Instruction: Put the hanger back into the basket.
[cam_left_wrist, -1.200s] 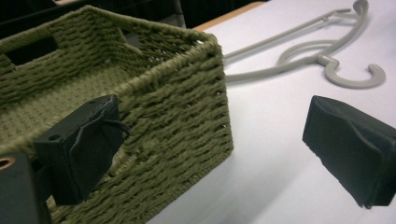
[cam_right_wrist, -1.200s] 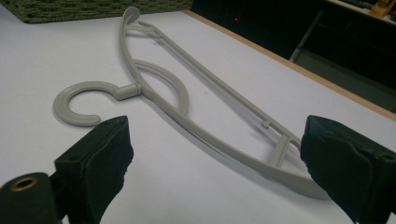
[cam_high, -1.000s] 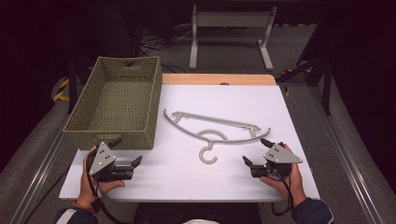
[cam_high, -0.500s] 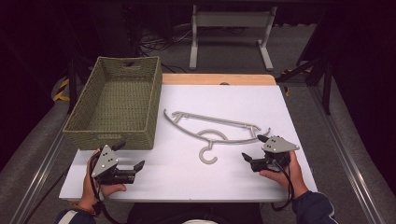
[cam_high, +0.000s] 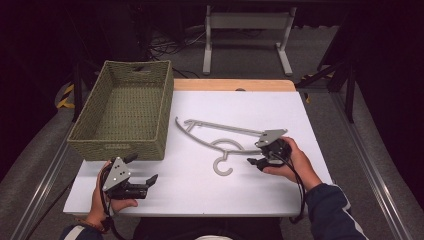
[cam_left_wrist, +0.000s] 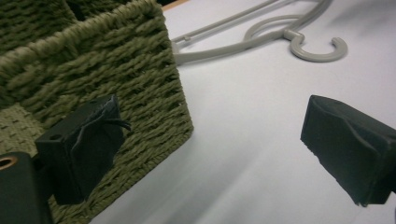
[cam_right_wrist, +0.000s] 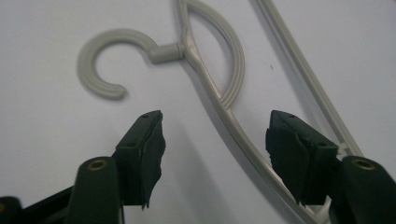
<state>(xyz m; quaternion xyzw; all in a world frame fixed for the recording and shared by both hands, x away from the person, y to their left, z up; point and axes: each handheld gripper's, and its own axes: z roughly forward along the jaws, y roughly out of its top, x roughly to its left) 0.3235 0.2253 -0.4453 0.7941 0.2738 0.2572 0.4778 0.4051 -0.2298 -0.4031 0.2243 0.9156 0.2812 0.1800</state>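
Hanger (cam_high: 220, 140), grey plastic, lies flat on the white table (cam_high: 300, 125) near the middle of the high view, its hook (cam_high: 222, 167) curling toward the lower edge of the frame and its long bar running up and left toward the basket. In my right gripper view the hook (cam_right_wrist: 105, 63) sits in the upper left, and the hanger's arm (cam_right_wrist: 233, 126) runs down between my two black jaws, which stand spread apart with nothing pinched. My right gripper (cam_high: 260, 160) hovers at the hanger's right end, at centre right of the high view, with my hand (cam_high: 295, 162) wrapped behind it.

My left gripper (cam_high: 142, 172) is at the lower left of the high view, just below the woven green basket (cam_high: 125, 105), jaws wide apart and holding nothing. In my left gripper view the basket's corner (cam_left_wrist: 116, 79) takes up the left half, close behind one jaw, and the hanger (cam_left_wrist: 280, 32) lies at the upper right, well apart from me
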